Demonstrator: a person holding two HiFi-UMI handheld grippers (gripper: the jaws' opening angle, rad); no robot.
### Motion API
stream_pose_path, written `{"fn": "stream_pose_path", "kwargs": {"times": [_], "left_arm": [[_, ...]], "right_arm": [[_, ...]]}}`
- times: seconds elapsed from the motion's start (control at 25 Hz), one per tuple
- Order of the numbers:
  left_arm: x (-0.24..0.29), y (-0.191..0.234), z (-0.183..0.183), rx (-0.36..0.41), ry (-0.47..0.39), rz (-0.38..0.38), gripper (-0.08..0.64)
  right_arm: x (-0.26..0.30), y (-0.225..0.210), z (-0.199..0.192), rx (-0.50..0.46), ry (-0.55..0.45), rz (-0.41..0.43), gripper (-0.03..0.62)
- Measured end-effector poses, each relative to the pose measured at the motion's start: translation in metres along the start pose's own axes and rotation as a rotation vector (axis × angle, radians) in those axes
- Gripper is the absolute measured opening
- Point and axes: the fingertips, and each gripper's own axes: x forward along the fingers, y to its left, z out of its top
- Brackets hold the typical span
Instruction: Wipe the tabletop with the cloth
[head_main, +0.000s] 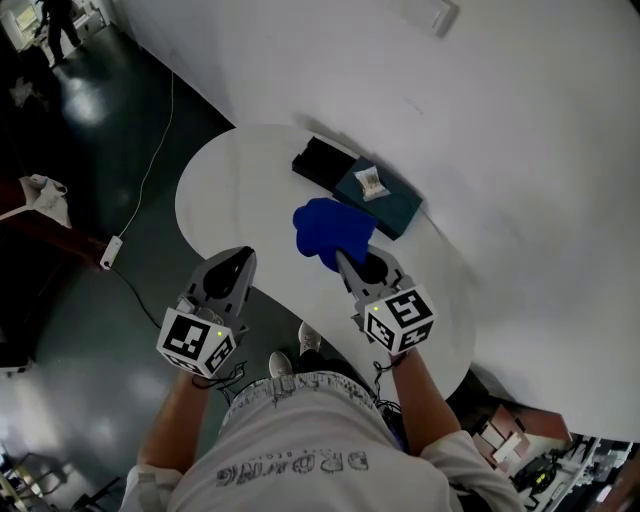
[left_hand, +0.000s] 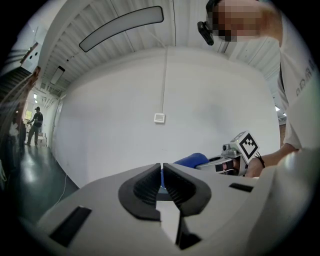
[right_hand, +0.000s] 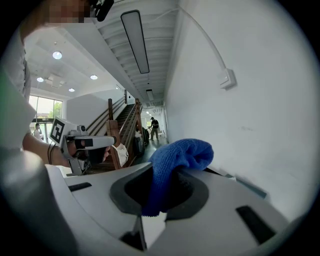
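Observation:
A blue cloth (head_main: 330, 231) hangs bunched over the white round tabletop (head_main: 235, 180), pinched in my right gripper (head_main: 345, 262). The right gripper view shows the cloth (right_hand: 172, 160) folded between the two jaws, which are shut on it, the gripper (right_hand: 159, 196) tilted up toward the wall. My left gripper (head_main: 243, 262) hovers at the table's near left edge, jaws pressed together with nothing between them; its own view shows the gripper (left_hand: 162, 176) shut, and the blue cloth (left_hand: 191, 160) beyond it.
A dark teal book (head_main: 380, 200) with a small white packet (head_main: 370, 181) on it lies at the table's far side, beside a black flat object (head_main: 322, 160). A curved white wall (head_main: 520, 120) stands behind the table. A cable (head_main: 150, 165) runs across the dark floor at left.

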Motion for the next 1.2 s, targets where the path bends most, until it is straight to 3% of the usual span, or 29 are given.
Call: {"fn": "stream_pose_path", "kwargs": {"times": [1.2], "left_arm": [[0.015,0.003,-0.010,-0.017,0.024,0.004,0.031]], "right_arm": [[0.011,-0.003,-0.006,0.003,0.026,0.042,0.058]]}}
